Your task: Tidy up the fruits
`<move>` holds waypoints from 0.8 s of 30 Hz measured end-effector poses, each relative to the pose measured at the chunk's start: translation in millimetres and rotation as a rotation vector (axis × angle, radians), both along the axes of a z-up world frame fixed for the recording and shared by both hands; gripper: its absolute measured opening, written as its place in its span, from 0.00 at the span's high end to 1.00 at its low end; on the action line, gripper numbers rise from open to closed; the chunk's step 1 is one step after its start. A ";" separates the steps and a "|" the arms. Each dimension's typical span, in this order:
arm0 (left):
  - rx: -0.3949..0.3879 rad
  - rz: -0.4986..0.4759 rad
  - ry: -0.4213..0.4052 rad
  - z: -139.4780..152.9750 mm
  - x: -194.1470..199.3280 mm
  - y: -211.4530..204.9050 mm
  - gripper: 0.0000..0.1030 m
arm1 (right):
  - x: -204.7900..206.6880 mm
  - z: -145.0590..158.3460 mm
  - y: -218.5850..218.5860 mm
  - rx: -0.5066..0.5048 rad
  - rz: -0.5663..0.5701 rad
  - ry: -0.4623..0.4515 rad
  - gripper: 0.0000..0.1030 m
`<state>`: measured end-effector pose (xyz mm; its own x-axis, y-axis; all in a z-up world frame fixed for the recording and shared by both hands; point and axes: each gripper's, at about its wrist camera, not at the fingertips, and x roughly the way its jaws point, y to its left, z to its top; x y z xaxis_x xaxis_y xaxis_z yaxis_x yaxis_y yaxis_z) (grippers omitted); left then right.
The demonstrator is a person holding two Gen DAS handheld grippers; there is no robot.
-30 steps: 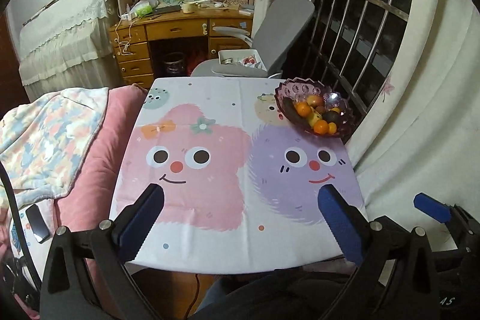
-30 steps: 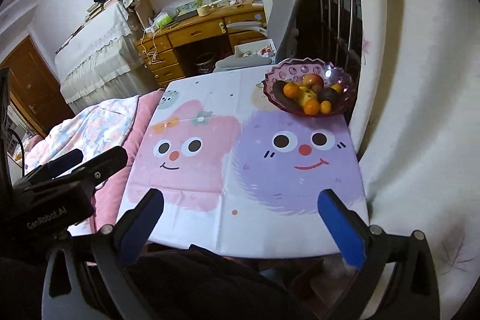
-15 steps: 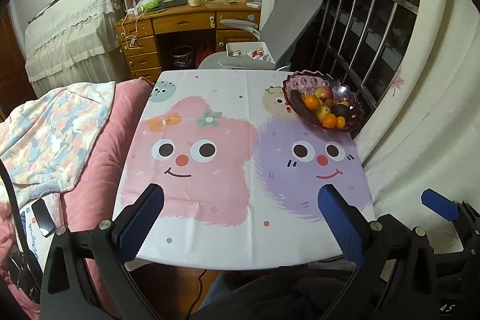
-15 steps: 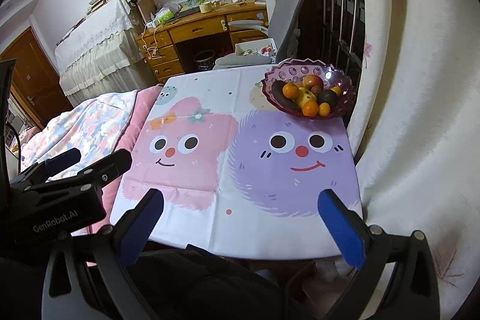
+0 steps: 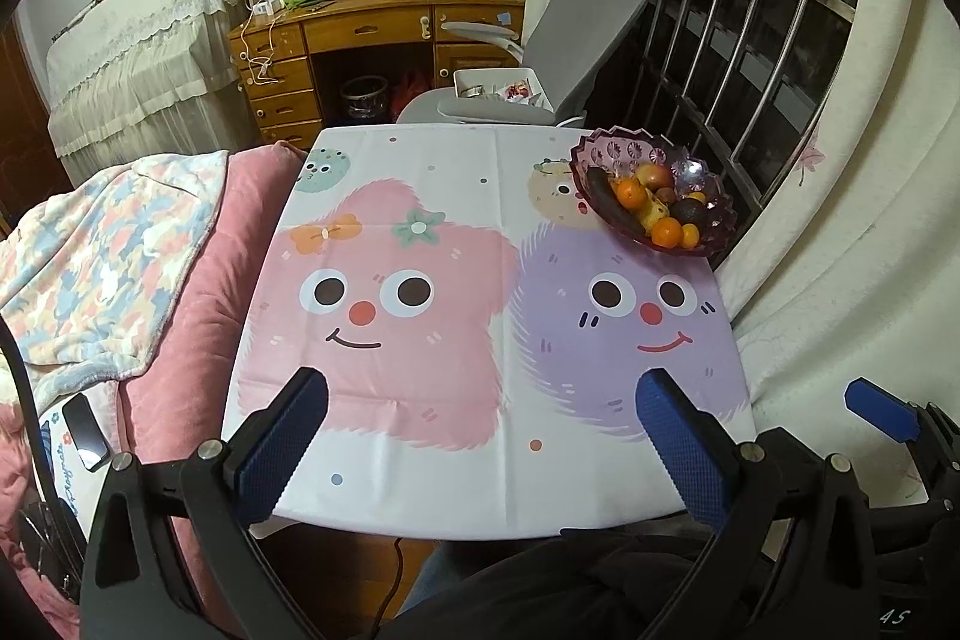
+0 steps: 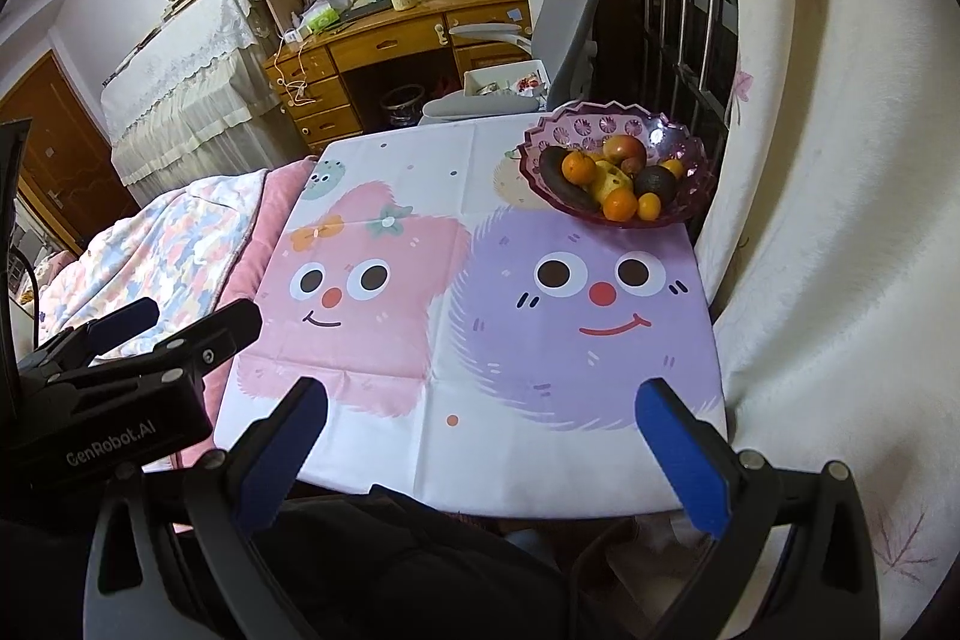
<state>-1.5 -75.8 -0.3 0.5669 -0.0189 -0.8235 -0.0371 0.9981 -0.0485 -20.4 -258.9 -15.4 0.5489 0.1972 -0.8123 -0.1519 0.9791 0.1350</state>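
Drawn nearer the cartoon-printed tablecloth (image 5: 492, 280) than a second ago. Left gripper (image 5: 480, 430) and right gripper (image 6: 480, 436) both spread wide, holding nothing. Purple scalloped glass bowl (image 6: 690, 184) of oranges, apple and perhaps an avocado at far right corner, well apart from both.

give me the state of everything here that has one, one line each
left tool: open, empty, above the table's near edge
right tool: open, empty, above the table's near edge
fruit bowl: upright, at the table's far right corner, holding fruit
fruit: piled inside the bowl
tablecloth: spread flat, bare apart from the bowl
office chair: beyond the table, box on its seat
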 end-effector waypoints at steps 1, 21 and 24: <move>0.000 0.000 0.000 -0.1 0.1 -0.1 0.01 | 0.3 0.1 0.0 -0.001 -0.001 0.002 0.00; 0.000 0.001 0.030 -10.9 7.6 12.9 0.01 | 15.4 -7.0 5.9 -0.009 -0.003 0.045 0.00; 0.000 0.002 0.037 -12.3 10.4 14.4 0.01 | 16.9 -8.5 7.0 -0.008 -0.003 0.051 0.00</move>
